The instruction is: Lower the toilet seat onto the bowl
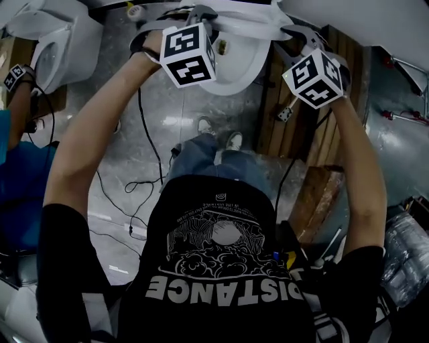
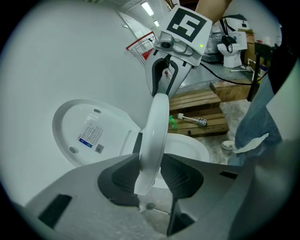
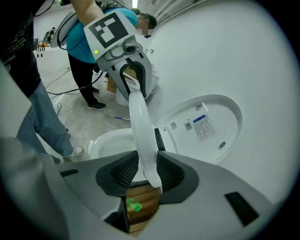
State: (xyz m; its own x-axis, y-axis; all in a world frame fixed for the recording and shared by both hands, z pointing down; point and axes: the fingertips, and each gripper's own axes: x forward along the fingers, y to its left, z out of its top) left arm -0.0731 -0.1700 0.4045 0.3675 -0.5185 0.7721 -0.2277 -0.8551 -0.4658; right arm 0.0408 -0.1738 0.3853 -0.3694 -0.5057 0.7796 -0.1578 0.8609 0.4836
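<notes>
The white toilet seat point(image 2: 157, 126) stands edge-on and roughly upright, away from the raised lid point(image 2: 89, 133) and above the bowl point(image 2: 190, 147). My left gripper point(image 2: 150, 171) is shut on one side of the seat ring. My right gripper point(image 3: 147, 166) is shut on the opposite side of the seat point(image 3: 140, 126), with the lid point(image 3: 208, 124) to its right and the bowl point(image 3: 110, 143) to its left. In the head view both grippers, left point(image 1: 200, 15) and right point(image 1: 295, 33), reach up to the seat point(image 1: 248, 21) over the bowl point(image 1: 234, 67).
A second toilet point(image 1: 57, 47) stands at the left, beside a person in a blue top point(image 1: 13, 167). A wooden pallet point(image 1: 295, 127) lies right of the bowl, with a toilet brush point(image 2: 192, 120) on it. Cables point(image 1: 141, 181) trail over the grey floor.
</notes>
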